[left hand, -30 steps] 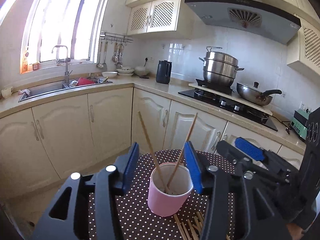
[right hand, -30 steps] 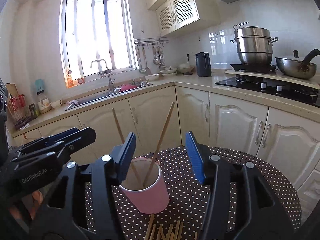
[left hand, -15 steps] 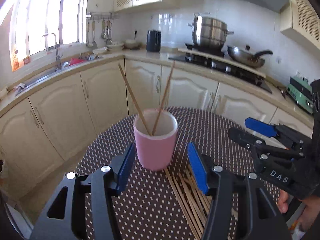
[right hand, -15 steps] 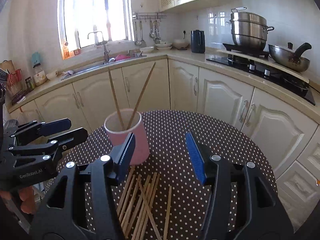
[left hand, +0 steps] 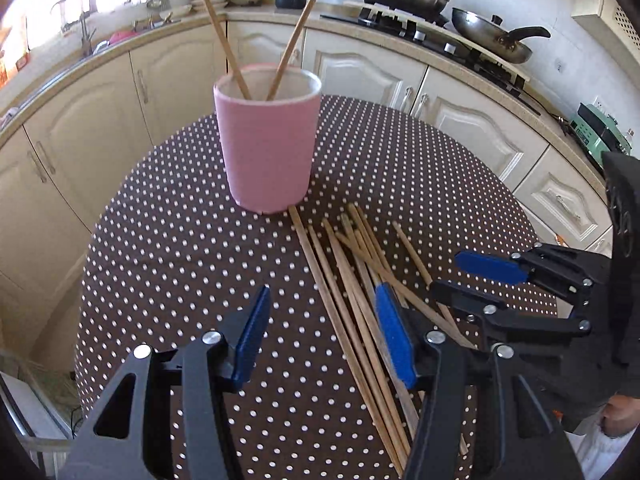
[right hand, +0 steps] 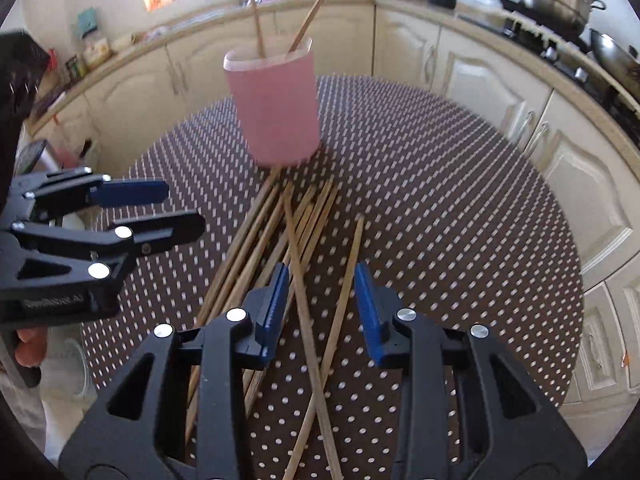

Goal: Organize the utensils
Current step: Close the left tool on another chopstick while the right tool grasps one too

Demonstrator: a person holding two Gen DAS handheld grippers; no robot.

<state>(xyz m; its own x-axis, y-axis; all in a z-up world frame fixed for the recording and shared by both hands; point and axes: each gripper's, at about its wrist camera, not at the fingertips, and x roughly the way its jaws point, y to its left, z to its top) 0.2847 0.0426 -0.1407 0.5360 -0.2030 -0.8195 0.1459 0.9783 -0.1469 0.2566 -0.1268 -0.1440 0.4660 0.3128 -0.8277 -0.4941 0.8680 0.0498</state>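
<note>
the pink cup (left hand: 267,148) is holding two chopsticks (left hand: 224,42); loose chopsticks (right hand: 308,248) are lying fanned just beside its base. left gripper (left hand: 324,340) and right gripper (right hand: 320,300) are hovering spread apart, gripping nothing

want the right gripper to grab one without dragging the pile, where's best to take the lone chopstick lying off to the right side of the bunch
Take the lone chopstick near its middle, from straight above, with the right gripper fingers either side of its width. It lies flat on the table, and its far half is clear of the pile of chopsticks, while its near end crosses another stick.
</note>
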